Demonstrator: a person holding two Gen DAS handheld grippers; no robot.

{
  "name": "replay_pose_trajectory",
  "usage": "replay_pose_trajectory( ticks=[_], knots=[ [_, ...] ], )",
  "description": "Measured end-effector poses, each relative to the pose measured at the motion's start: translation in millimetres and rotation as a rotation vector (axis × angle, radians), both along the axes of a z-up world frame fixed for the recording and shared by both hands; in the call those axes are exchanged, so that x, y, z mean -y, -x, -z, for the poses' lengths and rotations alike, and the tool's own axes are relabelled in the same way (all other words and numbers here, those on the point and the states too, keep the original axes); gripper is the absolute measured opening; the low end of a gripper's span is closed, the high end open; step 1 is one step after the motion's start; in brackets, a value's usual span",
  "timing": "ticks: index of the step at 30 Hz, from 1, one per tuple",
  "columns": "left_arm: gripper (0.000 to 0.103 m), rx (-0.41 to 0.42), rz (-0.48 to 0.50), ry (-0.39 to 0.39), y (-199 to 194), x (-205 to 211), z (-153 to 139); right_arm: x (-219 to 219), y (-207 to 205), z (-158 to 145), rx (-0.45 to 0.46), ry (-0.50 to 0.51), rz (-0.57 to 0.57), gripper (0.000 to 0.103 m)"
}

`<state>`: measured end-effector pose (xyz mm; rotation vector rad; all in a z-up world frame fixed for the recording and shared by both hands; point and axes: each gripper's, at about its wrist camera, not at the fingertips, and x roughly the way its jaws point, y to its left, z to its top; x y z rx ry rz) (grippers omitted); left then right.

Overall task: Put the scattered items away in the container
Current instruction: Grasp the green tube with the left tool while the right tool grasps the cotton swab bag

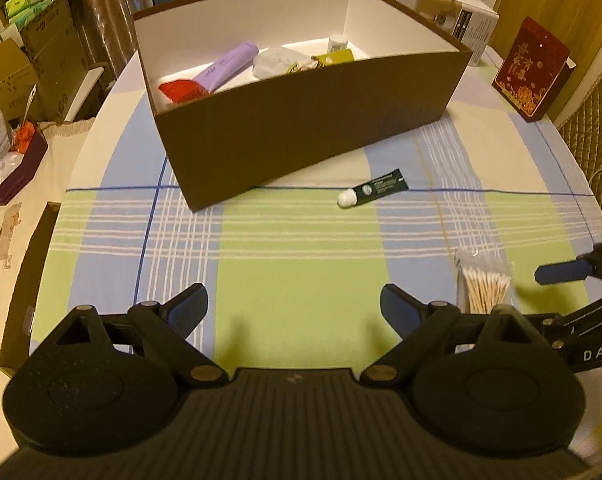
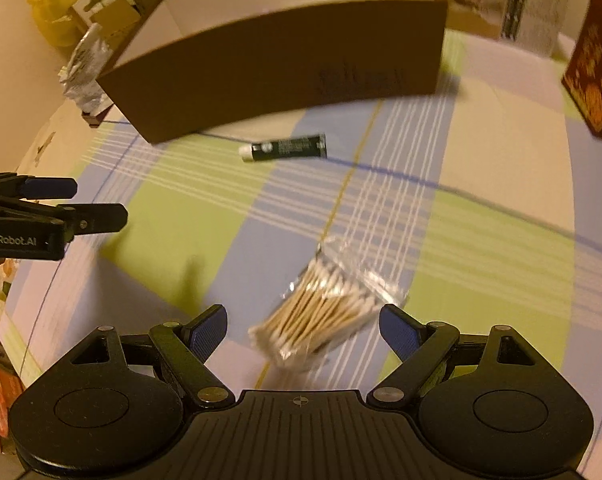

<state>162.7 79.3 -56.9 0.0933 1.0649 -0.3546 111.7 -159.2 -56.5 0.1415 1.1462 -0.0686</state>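
A clear plastic bag of wooden cotton swabs (image 2: 319,312) is seen lying on the checked cloth of the table (image 2: 205,240), just ahead of and between the widely spread fingers of the right gripper (image 2: 303,330), which is empty. A small dark green tube with a white cap (image 1: 373,190) is found farther off, near the brown cardboard box with a white inside (image 1: 301,128). The left gripper (image 1: 295,306) is likewise held wide apart and empty above the cloth.
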Motion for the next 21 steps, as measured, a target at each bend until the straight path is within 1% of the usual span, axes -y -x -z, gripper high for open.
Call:
replay_pose_trajectory(
  ticks=[5,15,17,20,21],
  knots=[
    [0.091,-0.024,0.004,-0.005,-1,-3,12,0,7,15,-0.013,-0.015,0.041,0.089],
    [0.091,-0.043,0.017,-0.012,-7,-5,24,6,-1,20,0.043,-0.046,0.144,0.088],
    [0.091,-0.045,0.021,-0.013,-8,-5,26,6,-4,23,0.042,-0.038,0.151,0.088],
    [0.091,-0.046,0.026,-0.015,-11,-4,29,3,-8,27,0.044,0.007,0.135,0.088],
    [0.091,-0.046,0.029,-0.015,-11,-4,30,1,-9,29,0.043,0.03,0.12,0.08]
  ],
)
